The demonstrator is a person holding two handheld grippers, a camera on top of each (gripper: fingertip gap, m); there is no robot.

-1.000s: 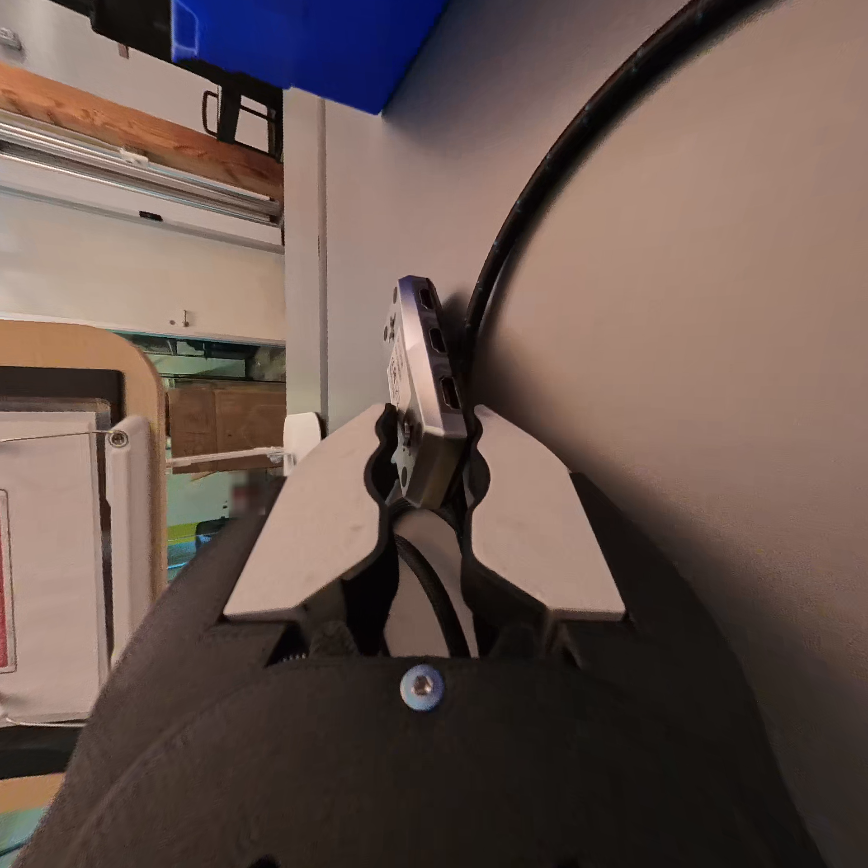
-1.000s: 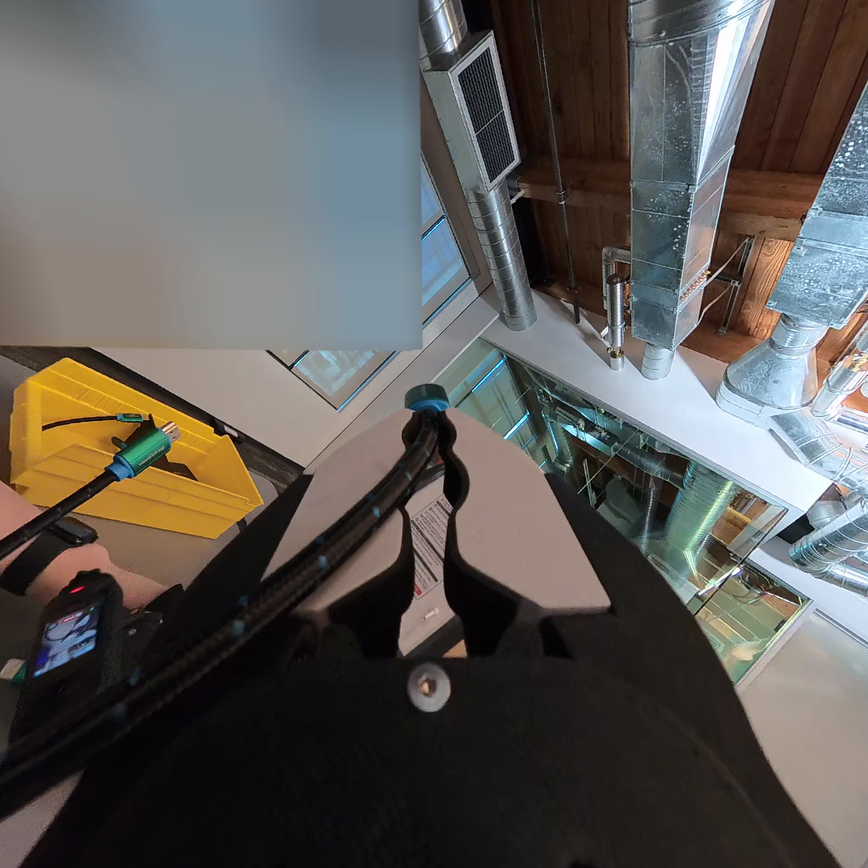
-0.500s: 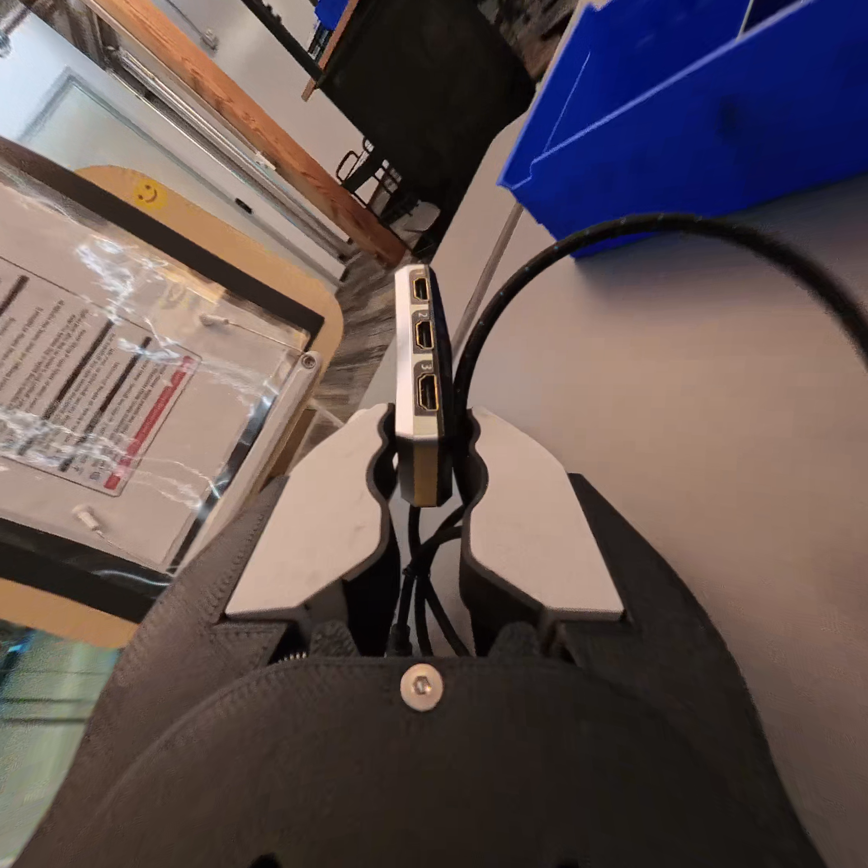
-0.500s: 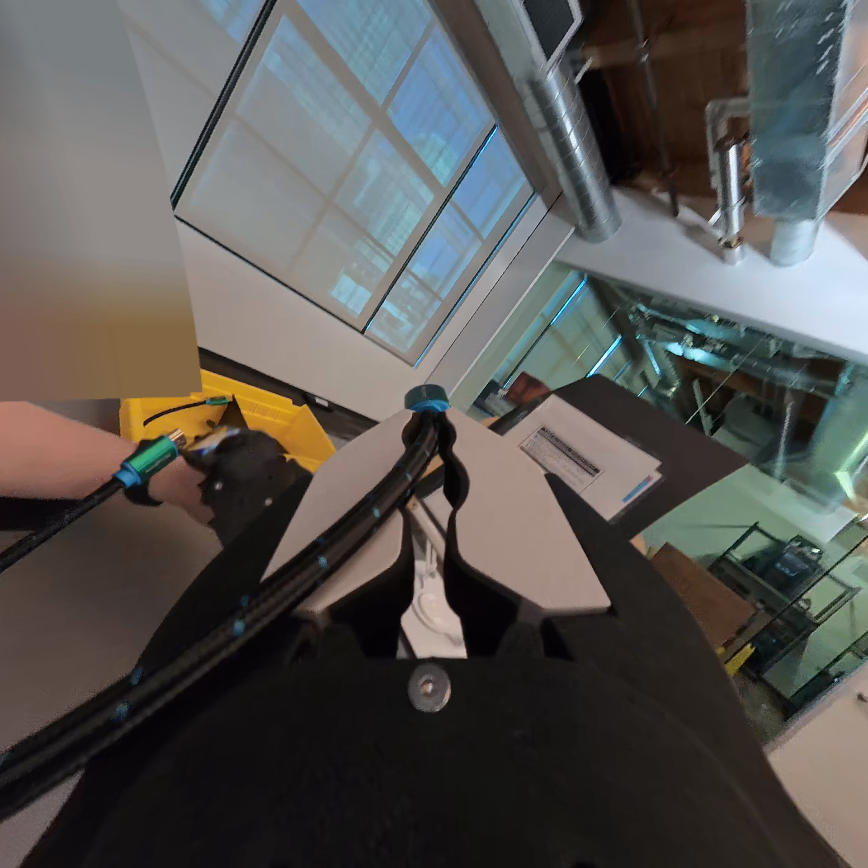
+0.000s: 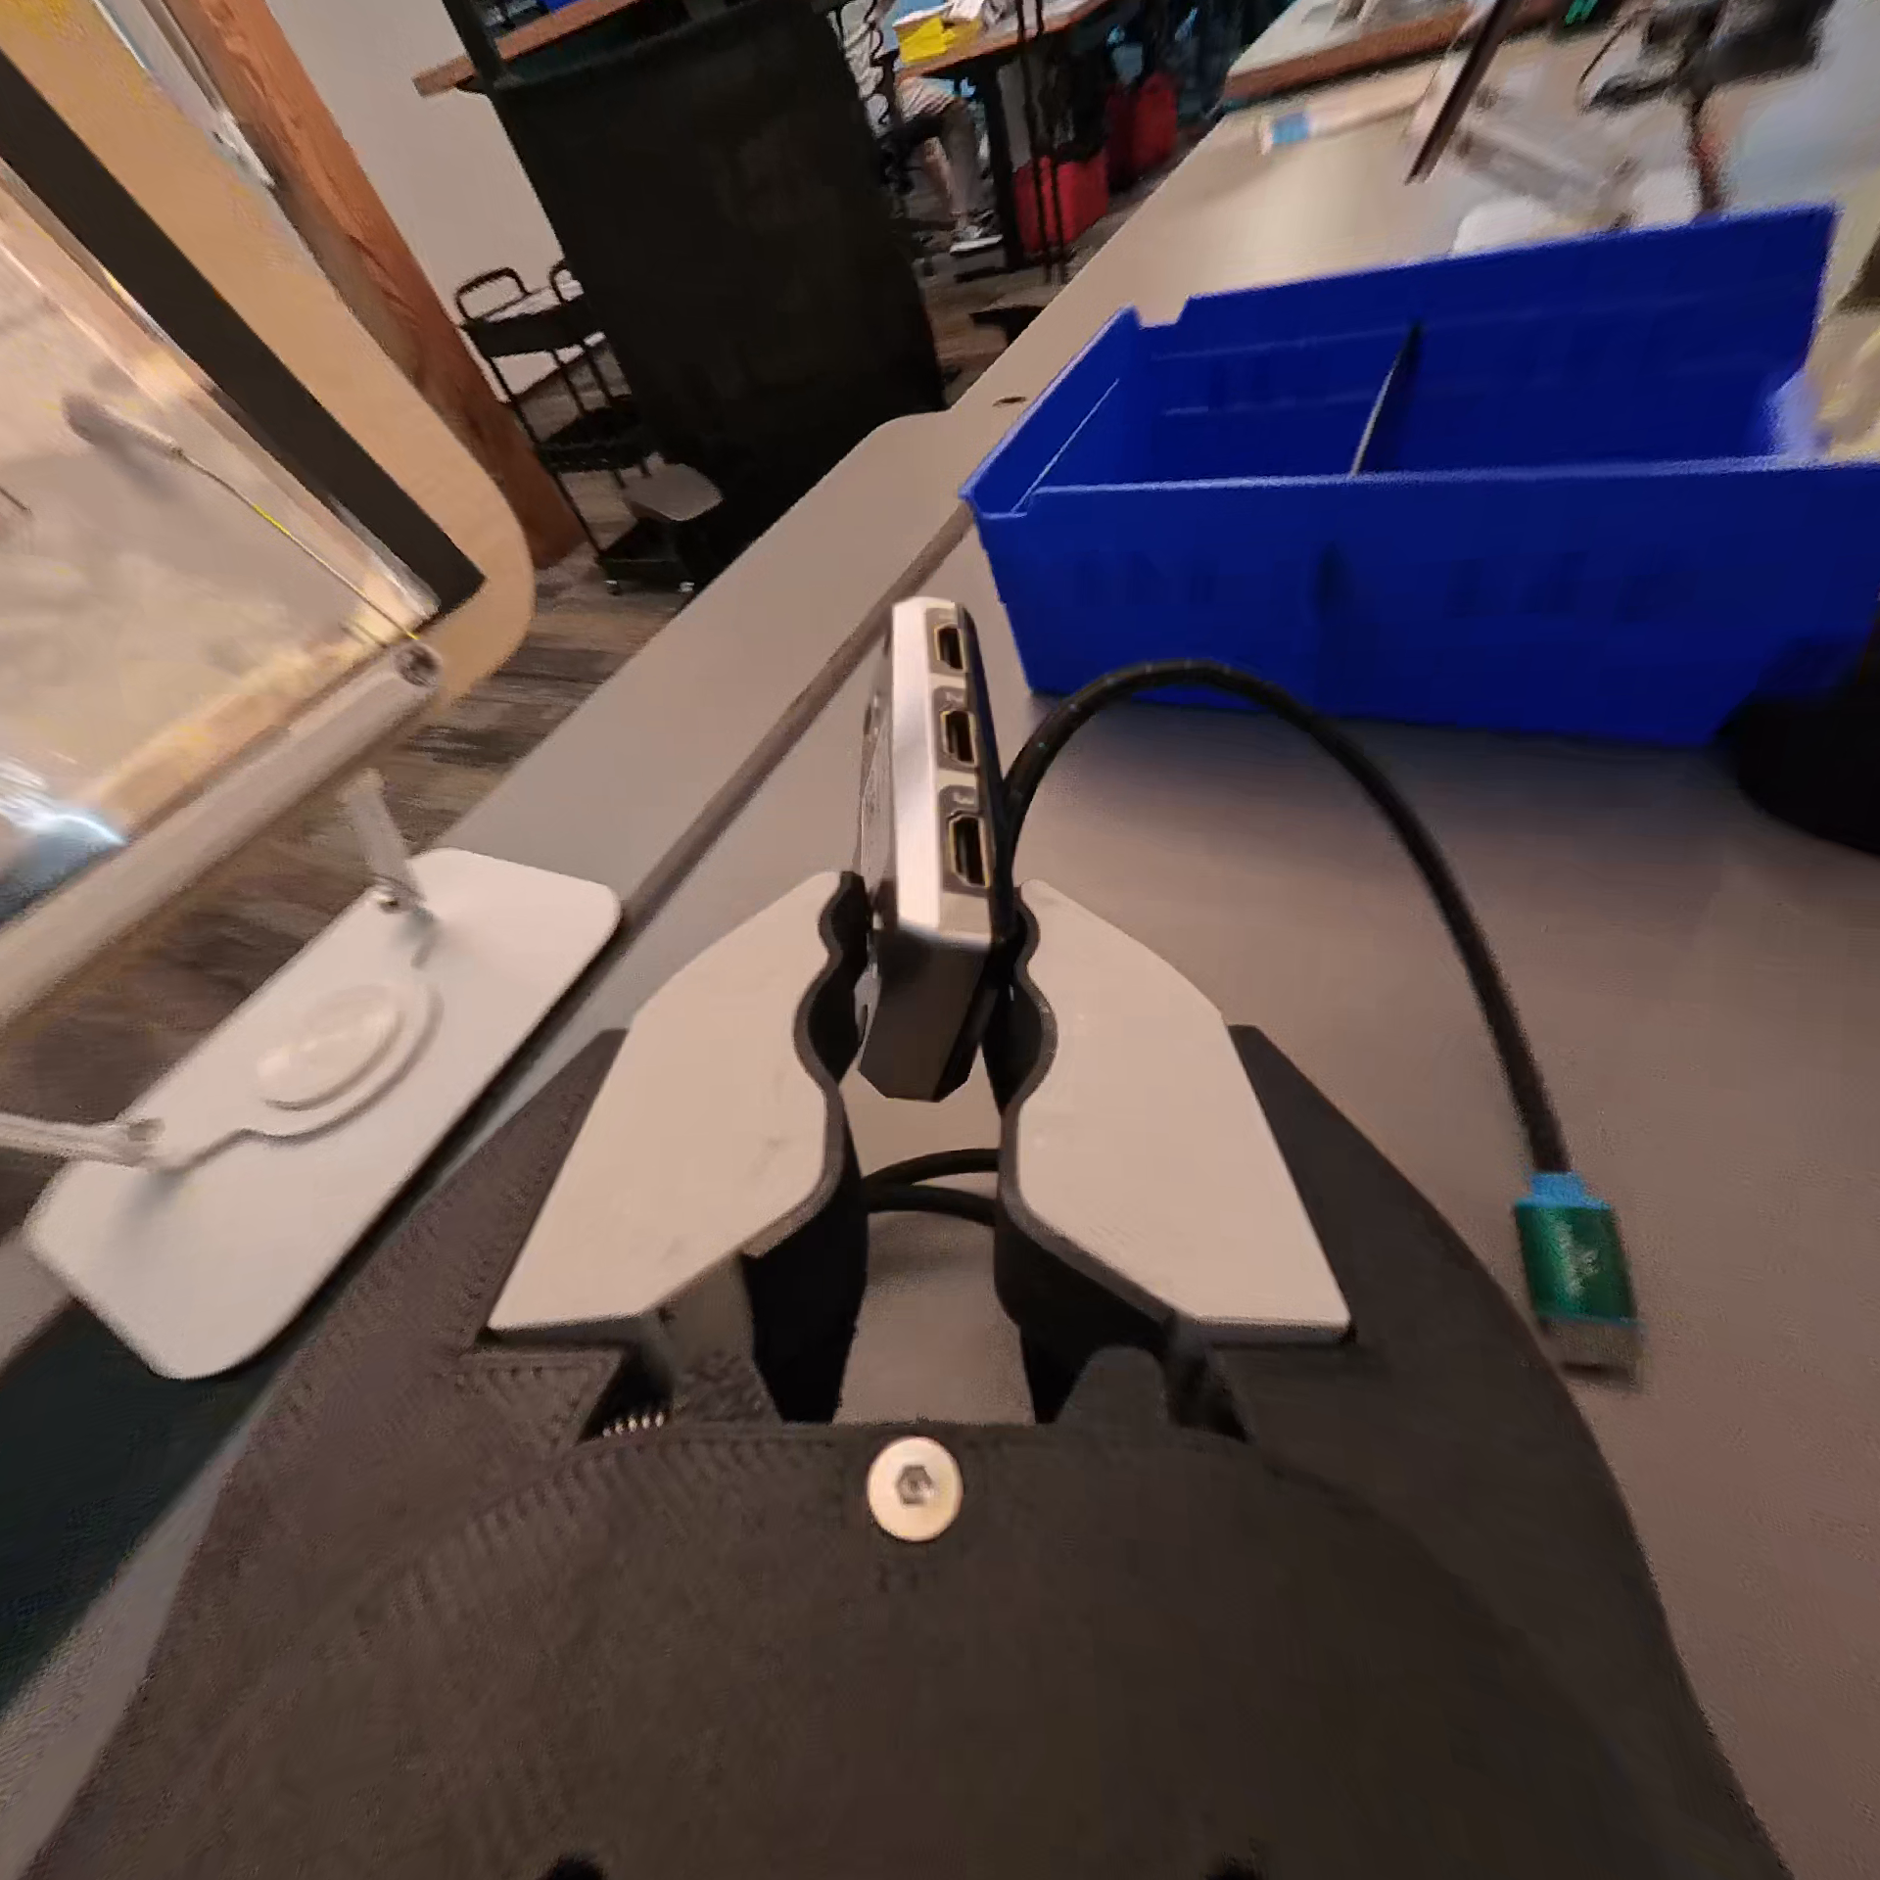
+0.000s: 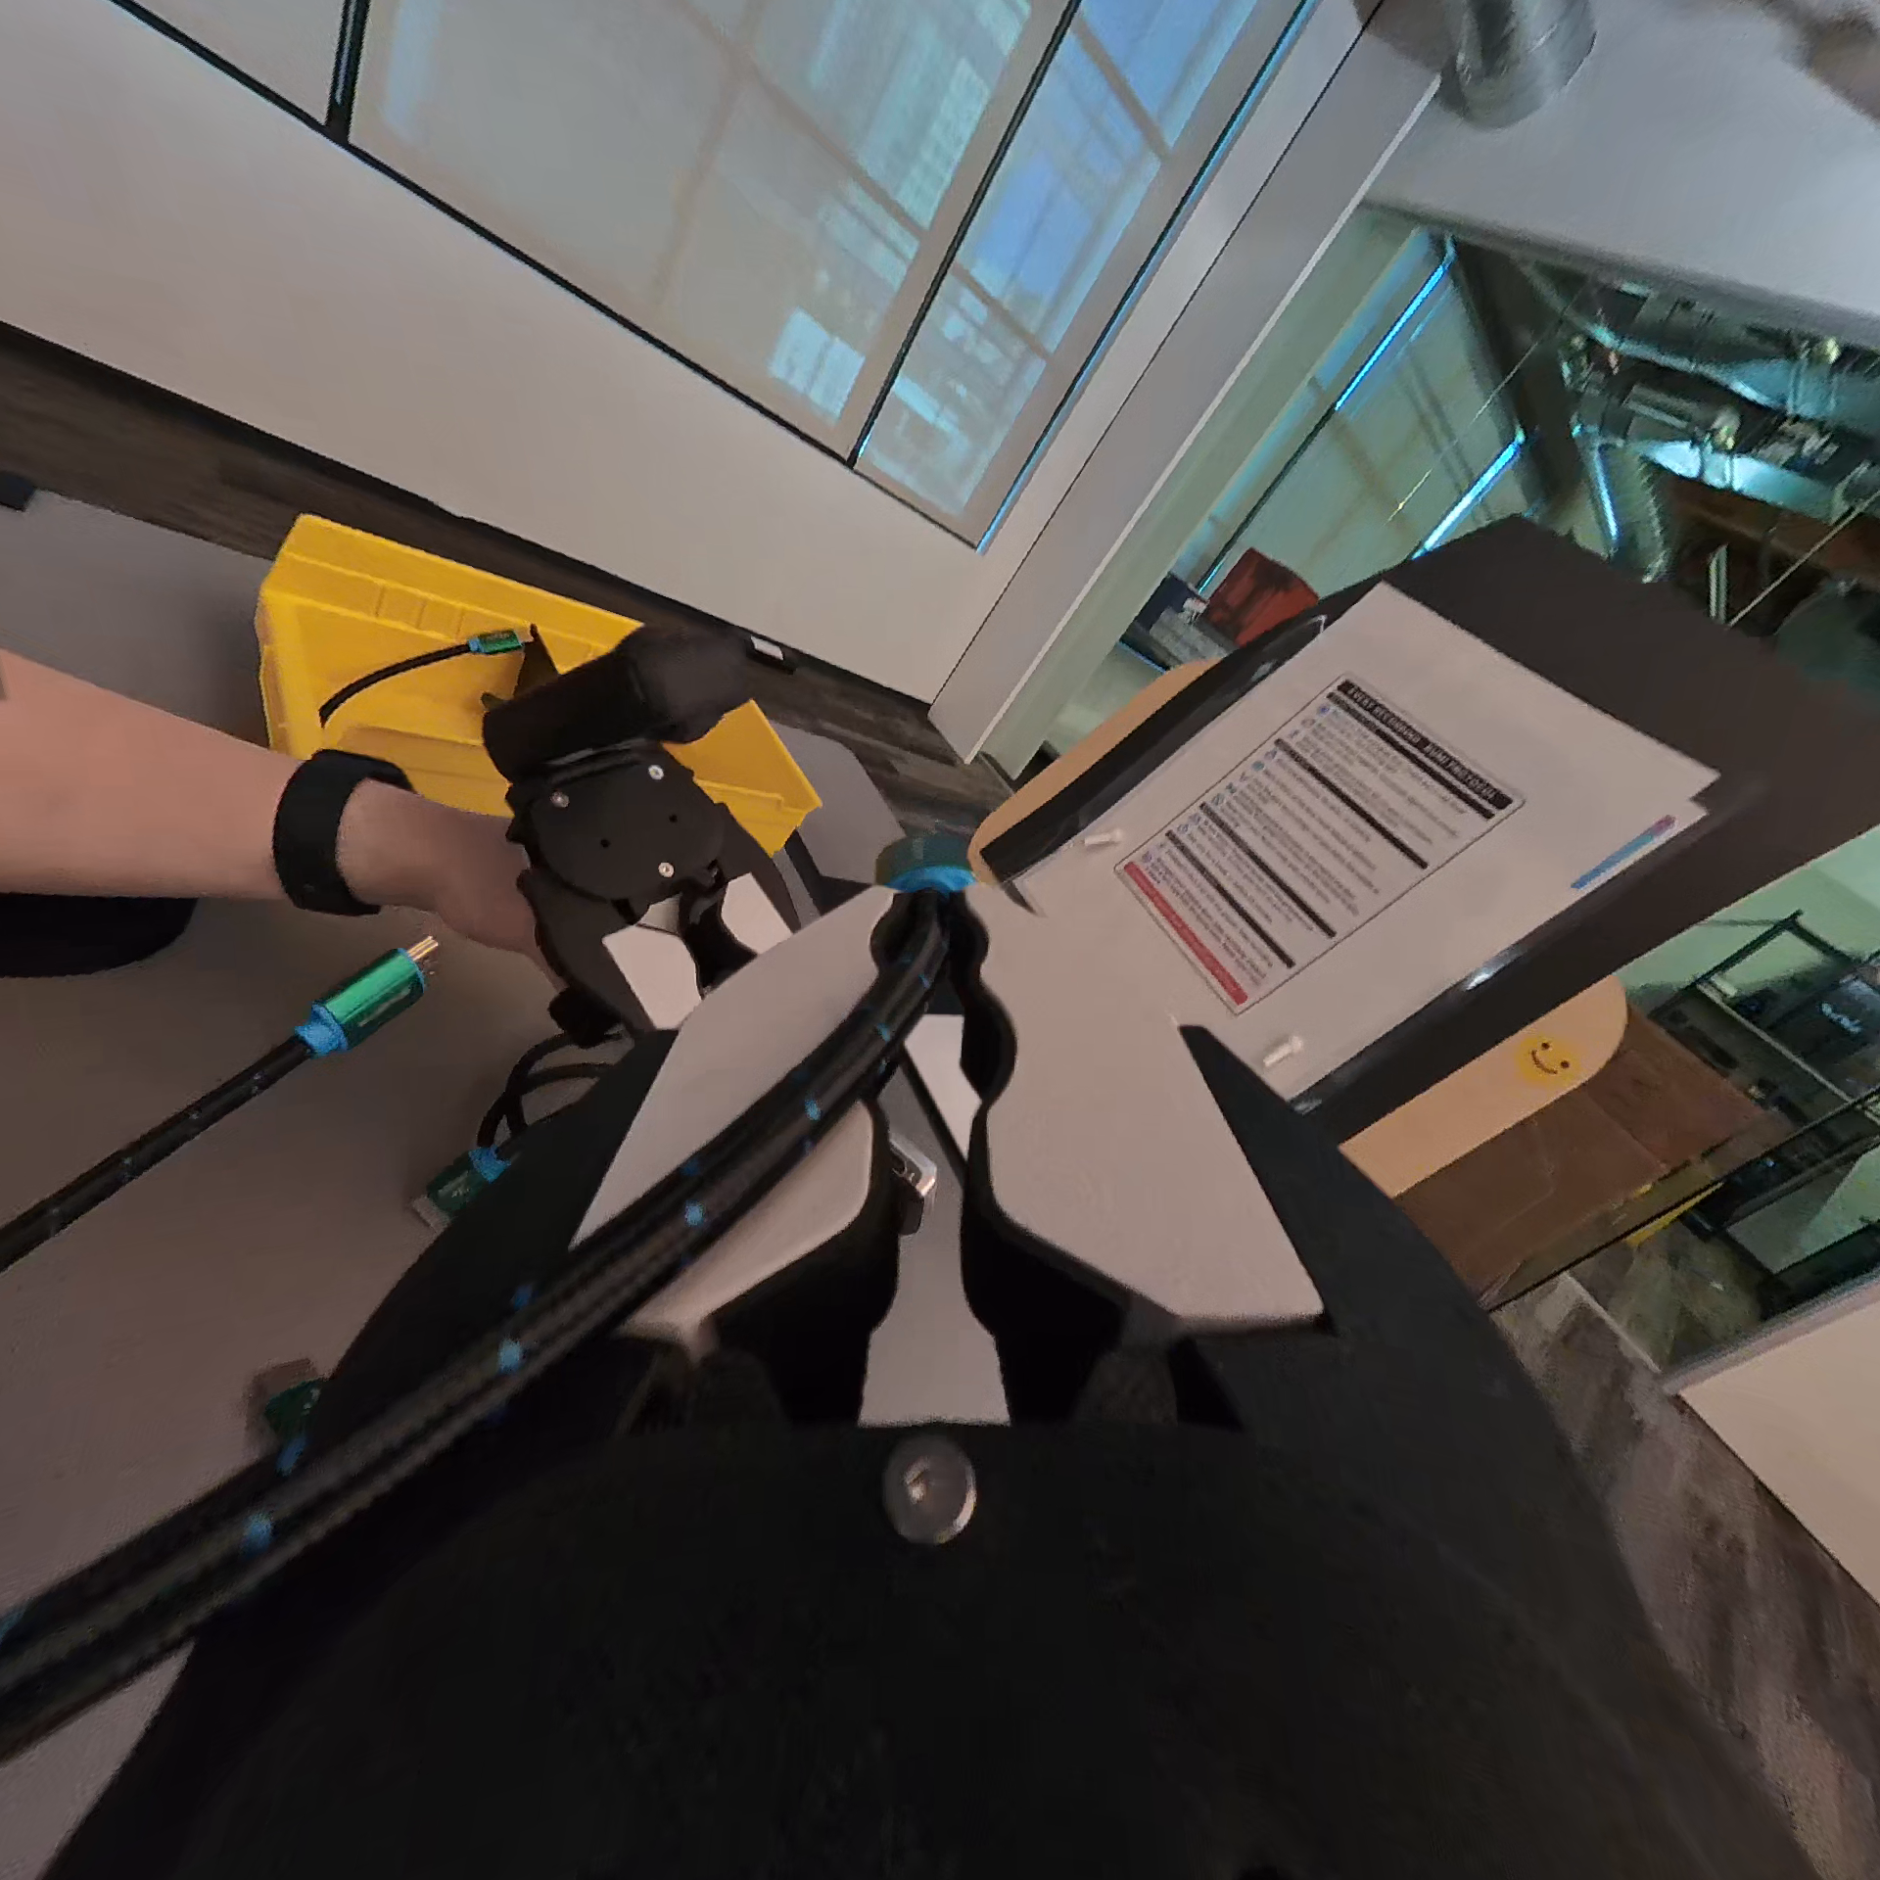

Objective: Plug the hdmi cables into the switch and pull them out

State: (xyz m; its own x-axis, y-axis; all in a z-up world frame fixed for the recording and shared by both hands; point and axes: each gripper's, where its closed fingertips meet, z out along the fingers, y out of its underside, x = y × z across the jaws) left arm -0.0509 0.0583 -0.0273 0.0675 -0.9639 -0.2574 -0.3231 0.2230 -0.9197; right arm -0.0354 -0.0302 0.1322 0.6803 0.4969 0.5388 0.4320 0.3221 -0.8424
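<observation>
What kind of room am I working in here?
Probably an open workshop or lab: a grey worktable with a blue parts bin and a yellow bin, more benches behind, exposed ducting overhead.

Bin (image 5: 1424, 570) behind switch (image 5: 931, 814); plug (image 5: 1575, 1277) right.

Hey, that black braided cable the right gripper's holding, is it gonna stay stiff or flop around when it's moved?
The cable probably flops some: its length trails away from the right gripper unsupported. Its thick braid suggests slow bends rather than kinks. The free plug at its far end may swing.
</observation>
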